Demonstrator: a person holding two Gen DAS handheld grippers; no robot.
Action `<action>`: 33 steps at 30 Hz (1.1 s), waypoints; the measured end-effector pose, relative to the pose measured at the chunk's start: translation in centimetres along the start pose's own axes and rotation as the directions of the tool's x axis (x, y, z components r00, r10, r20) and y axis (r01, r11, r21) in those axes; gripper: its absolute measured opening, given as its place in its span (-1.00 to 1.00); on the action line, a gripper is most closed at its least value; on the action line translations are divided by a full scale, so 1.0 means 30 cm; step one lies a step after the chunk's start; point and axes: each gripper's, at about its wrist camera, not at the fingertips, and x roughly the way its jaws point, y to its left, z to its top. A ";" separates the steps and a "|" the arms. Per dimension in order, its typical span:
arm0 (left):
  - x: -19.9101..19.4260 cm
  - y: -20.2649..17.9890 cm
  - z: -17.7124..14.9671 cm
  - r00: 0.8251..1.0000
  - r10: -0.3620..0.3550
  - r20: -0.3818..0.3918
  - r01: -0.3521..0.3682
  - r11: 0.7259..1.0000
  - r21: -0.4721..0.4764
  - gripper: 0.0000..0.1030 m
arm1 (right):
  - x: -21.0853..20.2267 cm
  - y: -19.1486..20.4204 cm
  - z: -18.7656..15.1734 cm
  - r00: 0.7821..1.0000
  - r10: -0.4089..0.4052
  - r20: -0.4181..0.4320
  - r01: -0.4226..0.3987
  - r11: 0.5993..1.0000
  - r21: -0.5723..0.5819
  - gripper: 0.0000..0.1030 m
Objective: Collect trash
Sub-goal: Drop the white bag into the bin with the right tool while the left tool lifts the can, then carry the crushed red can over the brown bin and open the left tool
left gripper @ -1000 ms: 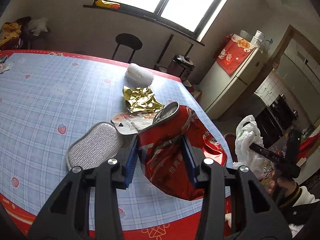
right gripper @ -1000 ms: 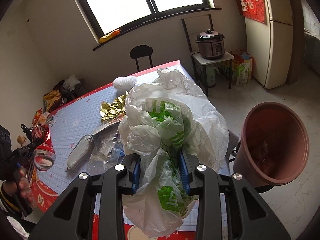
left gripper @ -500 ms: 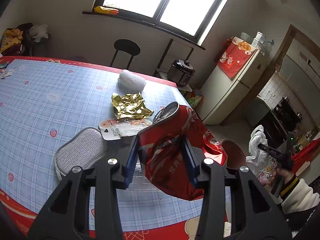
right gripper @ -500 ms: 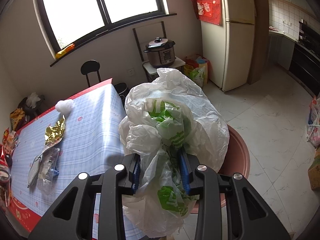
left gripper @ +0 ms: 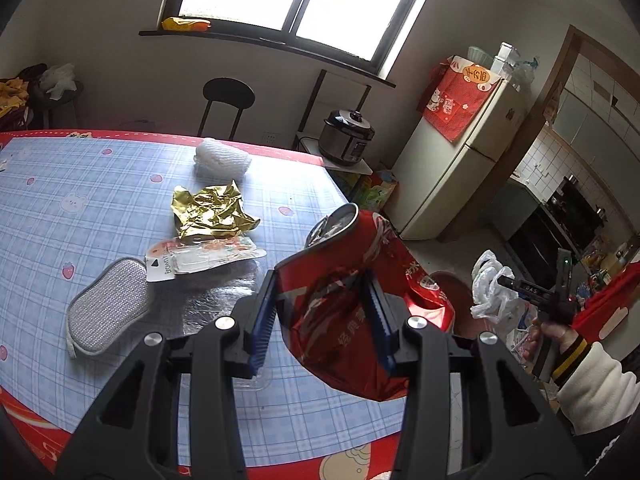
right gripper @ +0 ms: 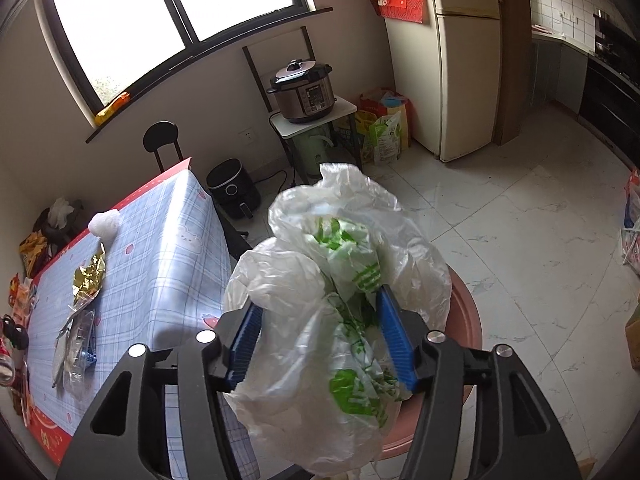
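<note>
My left gripper is shut on a crushed red can and holds it above the table's right end. My right gripper is around a crumpled white plastic bag with green print, its jaws wider than before, over a brown-red bin on the floor; whether it still grips the bag I cannot tell. The bag hides most of the bin. In the left wrist view the right gripper with the bag is off the table's right edge, above the bin.
On the blue checked tablecloth lie gold foil, a clear plastic package, a grey scrubbing pad and a white foam net. A chair, a pressure cooker and a fridge stand beyond.
My right gripper swung the bag off the table and out over the bin, and its jaws have spread wider. My left gripper kept the can and shifted slightly.
</note>
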 end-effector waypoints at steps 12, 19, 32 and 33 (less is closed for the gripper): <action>0.100 -0.159 0.023 0.998 -0.052 -0.026 0.054 0.995 0.080 -0.15 | -0.167 -0.001 0.035 0.995 -0.001 0.102 0.003 1.000 -0.020 0.90; 0.224 -0.337 0.046 0.989 -0.129 -0.077 0.140 0.975 0.174 -0.14 | -0.307 -0.052 -0.018 0.987 -0.074 0.144 0.075 0.997 0.001 0.90; 0.574 -0.790 -0.013 0.935 -0.257 -0.245 0.331 0.880 0.340 -0.14 | -0.539 -0.185 -0.175 0.964 -0.206 0.166 0.192 0.977 0.095 0.90; 0.601 -0.825 -0.019 0.930 -0.263 -0.255 0.342 0.873 0.347 -0.14 | -0.551 -0.197 -0.185 0.963 -0.213 0.166 0.198 0.975 0.103 0.90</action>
